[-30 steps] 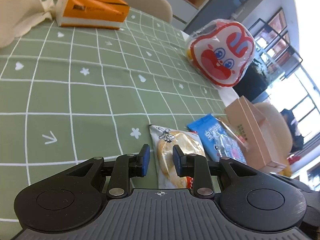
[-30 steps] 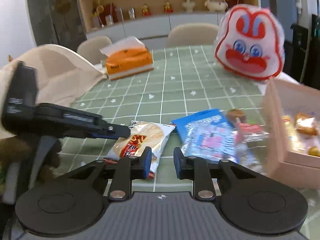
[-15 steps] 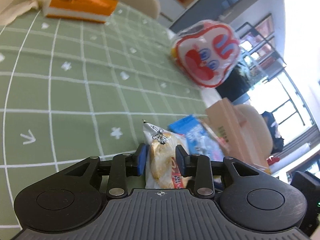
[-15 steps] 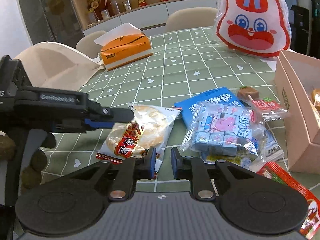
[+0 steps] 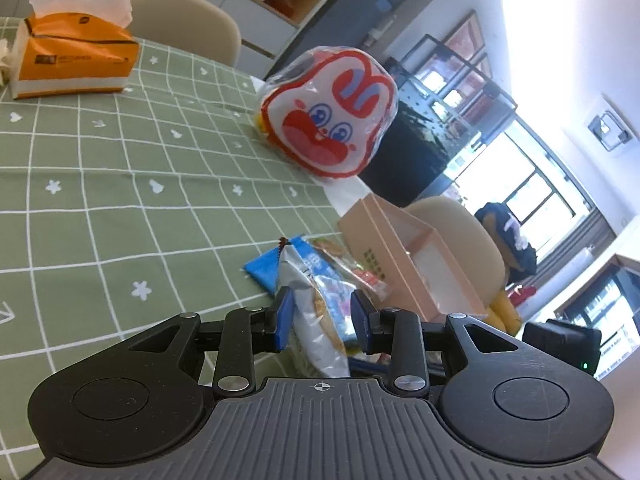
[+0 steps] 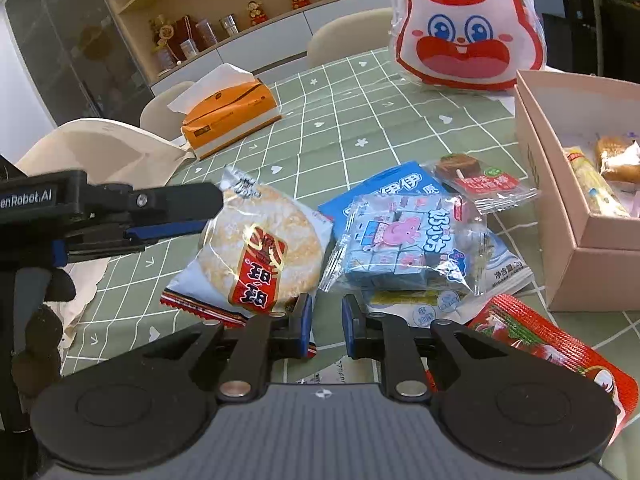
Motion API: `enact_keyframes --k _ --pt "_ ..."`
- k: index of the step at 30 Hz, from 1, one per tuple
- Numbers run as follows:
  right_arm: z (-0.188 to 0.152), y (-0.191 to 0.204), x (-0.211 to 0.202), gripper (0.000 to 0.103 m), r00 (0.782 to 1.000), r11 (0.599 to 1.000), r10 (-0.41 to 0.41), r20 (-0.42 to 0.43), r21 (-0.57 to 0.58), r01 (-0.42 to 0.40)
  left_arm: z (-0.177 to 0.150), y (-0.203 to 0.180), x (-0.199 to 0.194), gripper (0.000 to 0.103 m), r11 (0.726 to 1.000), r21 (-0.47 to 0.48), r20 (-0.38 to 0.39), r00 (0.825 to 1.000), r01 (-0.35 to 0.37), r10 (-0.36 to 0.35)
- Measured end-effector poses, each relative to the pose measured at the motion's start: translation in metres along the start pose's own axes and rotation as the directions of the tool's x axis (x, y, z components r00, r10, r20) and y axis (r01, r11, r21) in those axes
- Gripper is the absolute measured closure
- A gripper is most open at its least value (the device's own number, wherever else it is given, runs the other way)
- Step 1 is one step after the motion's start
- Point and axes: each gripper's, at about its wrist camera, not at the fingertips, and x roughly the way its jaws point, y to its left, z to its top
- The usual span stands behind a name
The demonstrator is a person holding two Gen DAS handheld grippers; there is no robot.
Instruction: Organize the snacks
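Pink box (image 6: 560,200) holds only a few snacks; most lie beside it on the tablecloth (image 6: 360,92). Left gripper (image 5: 320,320) pinches the rice cracker packet (image 6: 256,252), lifted at one end; right gripper (image 6: 324,328) is pressed together, empty

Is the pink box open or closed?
Open. The pink box has no lid on top, and wrapped snacks are visible inside it.

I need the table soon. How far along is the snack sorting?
Early still. Done: a few wrapped snacks lie in the pink box. In hand: the left tool holds the rice cracker packet lifted off the table. The right tool is shut and empty. Left: the blue cube pack, the blue packet under it, the brown sweet and the red packet.
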Motion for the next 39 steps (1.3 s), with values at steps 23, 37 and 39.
enact_keyframes --k 23,37,39 --pt "0.005 -0.015 -0.011 0.085 0.997 0.997 0.032 0.067 0.065 -0.036 -0.012 -0.042 0.026 0.067 0.935 0.308 -0.014 0.981 -0.178 0.192" --pt "0.024 0.019 -0.006 0.030 0.997 0.998 0.016 0.076 -0.061 -0.012 0.012 0.049 0.013 0.067 0.952 -0.067 0.072 0.950 -0.299 0.303" --pt "0.034 0.035 0.004 0.029 0.997 0.993 -0.015 0.077 -0.118 0.024 0.012 0.057 0.000 0.067 0.947 -0.106 0.091 0.945 -0.304 0.314"
